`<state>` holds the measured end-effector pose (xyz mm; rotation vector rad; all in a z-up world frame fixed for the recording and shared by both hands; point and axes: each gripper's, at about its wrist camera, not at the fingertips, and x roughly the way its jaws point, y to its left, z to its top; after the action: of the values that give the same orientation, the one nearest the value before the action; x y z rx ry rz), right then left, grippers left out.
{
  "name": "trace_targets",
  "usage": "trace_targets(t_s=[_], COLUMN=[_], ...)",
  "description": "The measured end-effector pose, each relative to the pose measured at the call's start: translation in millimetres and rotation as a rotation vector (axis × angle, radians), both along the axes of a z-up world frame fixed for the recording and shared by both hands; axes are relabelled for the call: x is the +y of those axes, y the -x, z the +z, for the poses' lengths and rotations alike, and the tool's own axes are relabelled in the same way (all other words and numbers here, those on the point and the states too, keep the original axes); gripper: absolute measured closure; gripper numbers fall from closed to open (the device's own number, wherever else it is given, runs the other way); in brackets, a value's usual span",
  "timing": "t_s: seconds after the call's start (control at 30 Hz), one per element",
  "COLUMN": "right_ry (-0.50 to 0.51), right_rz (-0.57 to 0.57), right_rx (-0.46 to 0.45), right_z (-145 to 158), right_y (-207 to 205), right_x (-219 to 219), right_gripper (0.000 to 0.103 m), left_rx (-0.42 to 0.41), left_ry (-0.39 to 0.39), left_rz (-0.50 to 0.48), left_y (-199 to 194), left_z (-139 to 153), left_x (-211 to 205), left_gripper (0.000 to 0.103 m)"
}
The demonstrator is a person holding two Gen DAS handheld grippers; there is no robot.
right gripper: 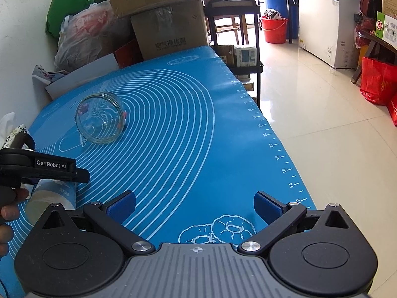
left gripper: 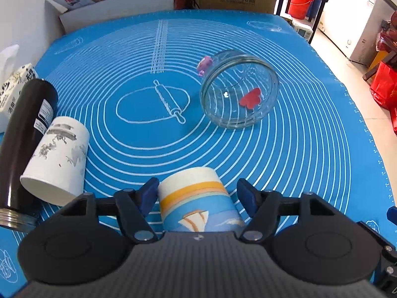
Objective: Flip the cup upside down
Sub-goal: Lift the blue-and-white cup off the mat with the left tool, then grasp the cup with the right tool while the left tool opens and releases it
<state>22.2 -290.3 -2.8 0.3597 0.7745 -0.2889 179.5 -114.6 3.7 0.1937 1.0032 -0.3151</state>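
Note:
A paper cup (left gripper: 198, 201) with a blue, orange and white sailboat print stands between the fingers of my left gripper (left gripper: 198, 196), base up. The left pad touches its side; the right pad stands a little apart, so the jaws are open around it. In the right wrist view the same cup (right gripper: 53, 196) shows at the left under the left gripper's body (right gripper: 37, 165). My right gripper (right gripper: 194, 207) is open and empty above the blue mat (right gripper: 173, 136), near its front right part.
A clear glass jar (left gripper: 239, 90) lies on its side mid-mat, also in the right wrist view (right gripper: 100, 119). A white printed paper cup (left gripper: 55, 166) and a dark bottle (left gripper: 24, 144) lie at the left. Boxes (right gripper: 163, 24) stand behind. The mat's right edge (right gripper: 273, 136) drops to the floor.

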Motion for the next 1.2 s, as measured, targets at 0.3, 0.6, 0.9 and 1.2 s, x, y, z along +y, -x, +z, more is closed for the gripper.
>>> trace_targets(t_s=[0.3, 0.6, 0.9, 1.2], right_ry=[-0.001, 0.01, 0.031, 0.088], right_rz=[0.003, 0.011, 0.055, 0.152], right_rx=[0.005, -0.003, -0.04, -0.062], right_z=[0, 11, 42, 74], right_y=[-1, 2, 8, -1], right_x=[2, 6, 24, 64], right_gripper=[0.0, 0.0, 0.0, 0.0], left_rx=[-0.032, -0.056, -0.151, -0.26], left_ry=[-0.016, 0.004, 0.047, 0.072], left_rz=[-0.003, -0.002, 0.04, 0.116], left_y=[2, 12, 39, 72], left_z=[3, 17, 54, 74], left_x=[2, 10, 50, 111], left_gripper=[0.021, 0.021, 0.018, 0.013])
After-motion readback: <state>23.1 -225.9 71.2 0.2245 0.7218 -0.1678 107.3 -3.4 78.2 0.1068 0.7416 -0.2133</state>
